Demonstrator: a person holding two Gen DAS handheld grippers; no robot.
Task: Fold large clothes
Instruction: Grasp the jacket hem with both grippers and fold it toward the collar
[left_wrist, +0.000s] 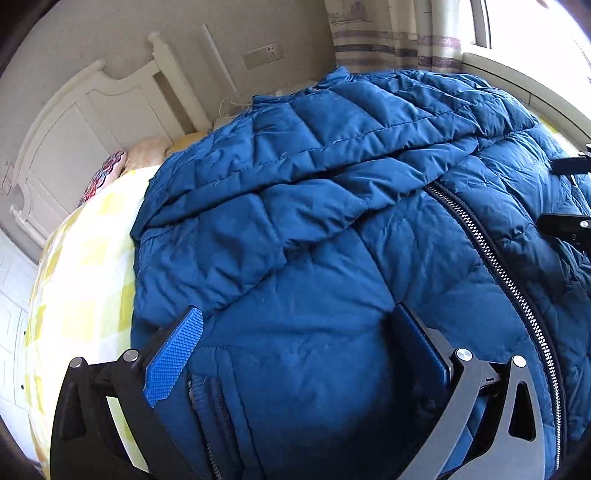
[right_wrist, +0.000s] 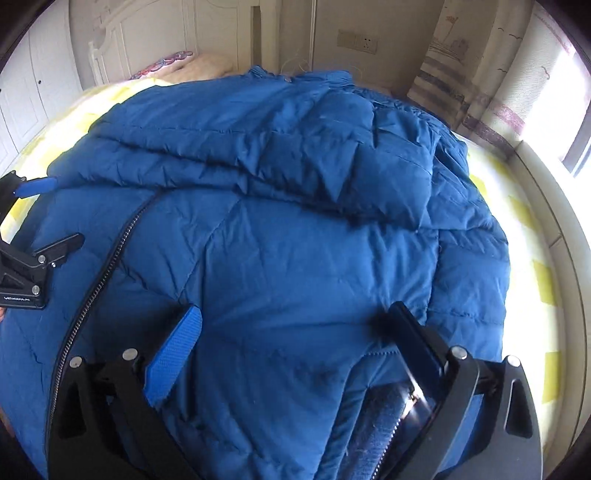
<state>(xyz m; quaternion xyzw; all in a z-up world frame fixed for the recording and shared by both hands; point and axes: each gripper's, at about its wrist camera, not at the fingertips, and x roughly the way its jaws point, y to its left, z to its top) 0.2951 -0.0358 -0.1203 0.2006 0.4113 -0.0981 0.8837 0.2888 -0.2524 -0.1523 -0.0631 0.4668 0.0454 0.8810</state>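
Now both grippers, left gripper (left_wrist: 295, 332) and right gripper (right_wrist: 295, 328), are angling downward, released wide, over the blue quilted puffer jacket (left_wrist: 332, 221) filling each frame's centre.

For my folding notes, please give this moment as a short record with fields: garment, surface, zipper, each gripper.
garment: blue padded jacket, both sleeves folded across the front
surface: bed with yellow checked sheet
zipper: closed, running down the front
left gripper: open, over the jacket's lower part, nothing pinched
right gripper: open, over the jacket's lower part, nothing pinched
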